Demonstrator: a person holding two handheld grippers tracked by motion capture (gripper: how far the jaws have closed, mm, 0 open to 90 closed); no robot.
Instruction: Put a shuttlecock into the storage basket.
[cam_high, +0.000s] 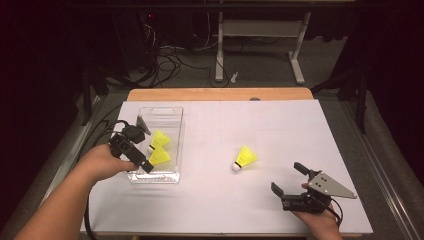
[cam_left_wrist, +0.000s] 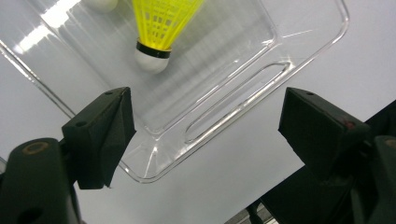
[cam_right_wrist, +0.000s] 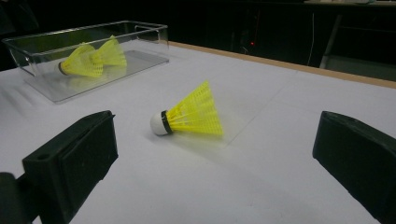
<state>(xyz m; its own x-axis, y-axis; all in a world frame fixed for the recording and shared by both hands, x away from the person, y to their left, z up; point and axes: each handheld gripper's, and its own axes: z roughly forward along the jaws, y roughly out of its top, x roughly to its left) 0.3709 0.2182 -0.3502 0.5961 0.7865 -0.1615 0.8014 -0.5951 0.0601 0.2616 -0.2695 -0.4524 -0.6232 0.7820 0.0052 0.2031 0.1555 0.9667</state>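
A clear plastic tray (cam_high: 178, 131) at the table's left holds two yellow shuttlecocks (cam_high: 160, 138) (cam_high: 160, 158). My left gripper (cam_high: 145, 147) hovers over the tray's near end, open, with nothing between its pads. In the left gripper view it (cam_left_wrist: 205, 121) looks down on the tray's corner (cam_left_wrist: 243, 107), one shuttlecock (cam_left_wrist: 161, 28) lying cork toward me. A third shuttlecock (cam_high: 245, 157) lies on its side on the white table mid-right. My right gripper (cam_high: 286, 177) stands open near the front edge, aimed at that shuttlecock (cam_right_wrist: 194, 114) and apart from it. The tray (cam_right_wrist: 144, 32) sits beyond.
A white sheet (cam_high: 280, 125) covers the table, with a wooden edge (cam_high: 220, 94) at the back. Beyond it stand a white desk frame (cam_high: 260, 30) and floor cables (cam_high: 170, 60). A black cable (cam_high: 100, 135) trails off the left side.
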